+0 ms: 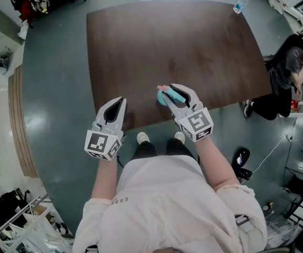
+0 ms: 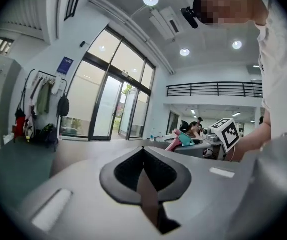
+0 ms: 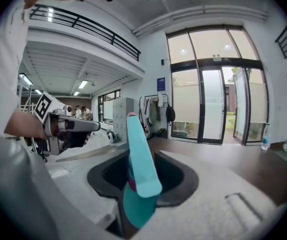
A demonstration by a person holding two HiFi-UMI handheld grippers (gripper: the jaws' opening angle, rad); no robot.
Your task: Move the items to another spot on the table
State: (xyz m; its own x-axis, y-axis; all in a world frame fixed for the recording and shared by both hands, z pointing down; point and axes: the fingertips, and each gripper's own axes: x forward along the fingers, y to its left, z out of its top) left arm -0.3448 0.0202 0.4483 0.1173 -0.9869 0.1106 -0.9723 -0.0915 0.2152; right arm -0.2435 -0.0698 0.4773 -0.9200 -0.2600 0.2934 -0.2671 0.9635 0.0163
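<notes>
Right gripper (image 1: 173, 91) jaws clamp a teal item (image 3: 139, 159), base hidden, near the bench's (image 1: 183, 41) front edge; left gripper (image 1: 119, 103) jaws closed.

Small letters "ESSE" on the person's white shirt (image 1: 162, 204), low at the head view's left.

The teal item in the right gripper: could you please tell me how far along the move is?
Done: the teal item is clamped in the right gripper and looks lifted over the near edge of the table. In hand: the carry to another spot. Left: setting it down and releasing it. The left gripper is shut and empty. A bottle sits untouched at the far corner.
</notes>
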